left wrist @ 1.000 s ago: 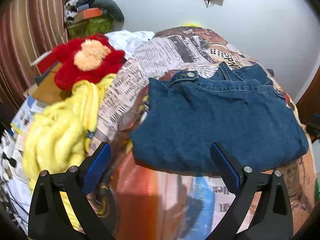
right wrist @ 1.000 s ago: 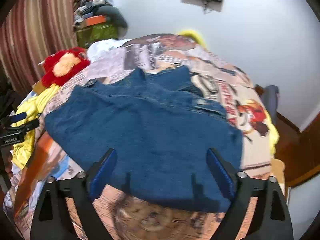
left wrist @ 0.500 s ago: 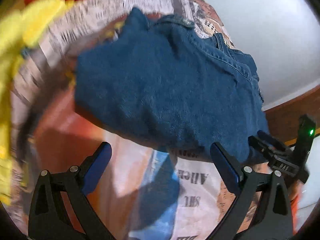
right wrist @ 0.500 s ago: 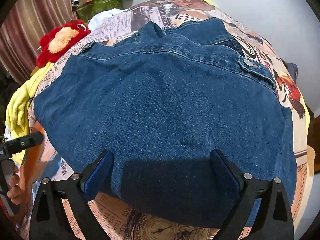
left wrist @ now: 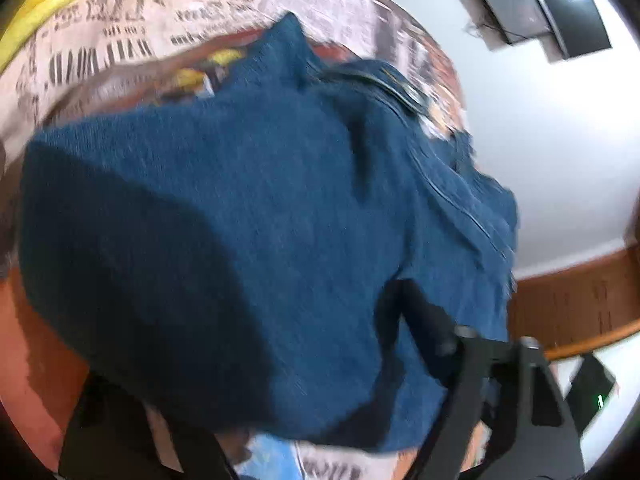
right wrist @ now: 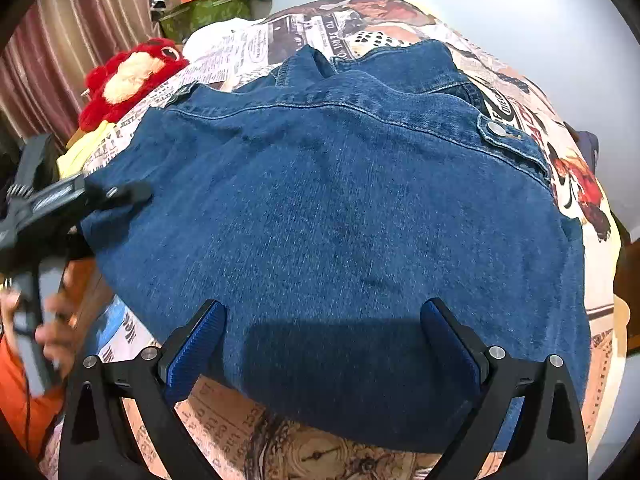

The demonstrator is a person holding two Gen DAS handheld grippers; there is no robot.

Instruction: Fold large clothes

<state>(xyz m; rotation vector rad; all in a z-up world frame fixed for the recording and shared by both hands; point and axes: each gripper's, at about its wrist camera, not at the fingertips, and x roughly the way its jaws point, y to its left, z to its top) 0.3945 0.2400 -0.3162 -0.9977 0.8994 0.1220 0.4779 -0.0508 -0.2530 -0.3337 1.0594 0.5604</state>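
- Right claw [right wrist: 322,340], prongs spread wide, hovers over the near hem of the denim jacket [right wrist: 340,208] spread across the bed [right wrist: 256,436].
- Left claw [right wrist: 132,194] reaches the jacket's left edge; its grip cannot be told.
- Newspaper-print bedsheet [right wrist: 248,50] beneath; red plush toy [right wrist: 128,80] at the bed's far left corner, striped curtain [right wrist: 76,40] behind.

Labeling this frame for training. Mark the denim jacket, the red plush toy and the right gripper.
denim jacket [right wrist: 340,208], right wrist view, middle of the back panel.
red plush toy [right wrist: 132,80], right wrist view, pale face patch.
right gripper [right wrist: 324,340], right wrist view, between the blue pads.
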